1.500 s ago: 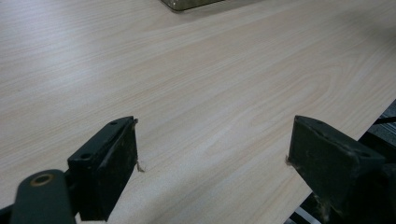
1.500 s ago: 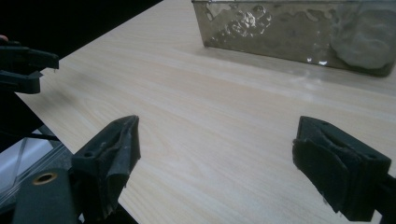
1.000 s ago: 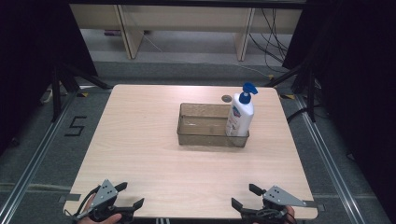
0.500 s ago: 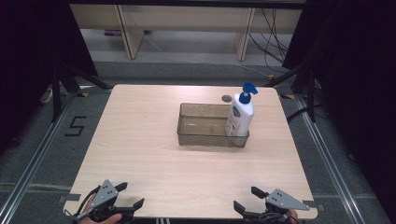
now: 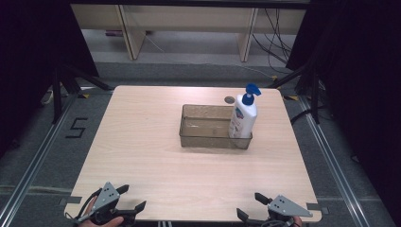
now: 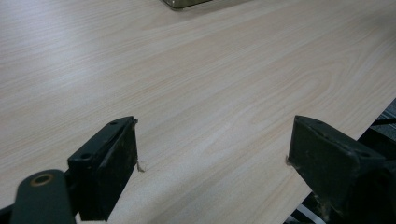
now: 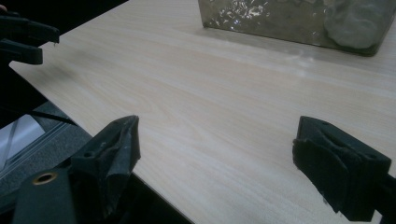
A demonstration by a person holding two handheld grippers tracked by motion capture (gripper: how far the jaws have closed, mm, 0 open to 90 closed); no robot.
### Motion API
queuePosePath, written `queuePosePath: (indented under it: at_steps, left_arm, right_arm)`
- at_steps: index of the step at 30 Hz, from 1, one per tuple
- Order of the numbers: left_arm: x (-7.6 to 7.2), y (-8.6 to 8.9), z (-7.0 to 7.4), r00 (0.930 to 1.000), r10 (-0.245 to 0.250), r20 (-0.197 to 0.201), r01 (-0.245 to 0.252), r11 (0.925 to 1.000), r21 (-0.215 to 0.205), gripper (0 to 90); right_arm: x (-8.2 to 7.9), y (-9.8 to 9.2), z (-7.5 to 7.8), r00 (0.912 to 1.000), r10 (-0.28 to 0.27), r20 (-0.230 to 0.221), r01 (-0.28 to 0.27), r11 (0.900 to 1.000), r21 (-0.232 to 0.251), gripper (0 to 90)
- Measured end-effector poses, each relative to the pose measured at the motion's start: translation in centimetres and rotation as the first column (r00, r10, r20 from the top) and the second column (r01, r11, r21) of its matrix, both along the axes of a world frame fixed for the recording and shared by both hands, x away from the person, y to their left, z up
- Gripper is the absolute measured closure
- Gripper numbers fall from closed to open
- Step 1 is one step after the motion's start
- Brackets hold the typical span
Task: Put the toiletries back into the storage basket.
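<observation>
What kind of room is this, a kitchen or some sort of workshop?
Most likely a lab recording station, not a kitchen: a bare wooden table on a metal-railed frame, black curtains at the sides, loose cables behind, and a number 5 taped on the floor.

Left claw (image 5: 130, 198) hand-held, jaws spread wide, empty, right claw (image 5: 250, 206) likewise agape, both low, level

The high view looks down from above the near side at the whole table (image 5: 156, 142). Each gripper view sits low and close over the near table edge, facing forward. All three show the clear bin (image 5: 213, 127).
</observation>
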State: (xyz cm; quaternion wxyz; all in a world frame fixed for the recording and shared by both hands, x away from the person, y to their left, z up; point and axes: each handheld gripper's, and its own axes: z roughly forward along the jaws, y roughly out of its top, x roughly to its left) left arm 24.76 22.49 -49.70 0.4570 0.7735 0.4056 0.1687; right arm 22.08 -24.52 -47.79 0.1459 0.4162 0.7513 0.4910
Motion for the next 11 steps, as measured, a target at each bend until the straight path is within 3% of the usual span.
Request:
queuePosePath:
  at_steps: [5,7,11]
  left_arm:
    - [0.0,-0.05,-0.01,1.0,0.0,0.0,0.0,1.0,-0.002,15.0]
    - [0.0,0.09,0.06,1.0,-0.01,-0.001,0.01,0.9998,0.016,15.0]
    - [0.01,-0.04,-0.03,1.0,-0.001,0.0,0.001,1.0,-0.001,15.0]
  right_arm:
    - [-0.23,-0.23,0.05,1.0,-0.002,-0.008,0.002,1.0,-0.021,15.5]
    - [-0.26,-0.27,0.02,0.9999,-0.004,-0.012,0.003,1.0,-0.021,15.5]
    - [-0.17,-0.43,-0.1,0.9999,-0.003,-0.009,0.003,1.0,-0.03,15.5]
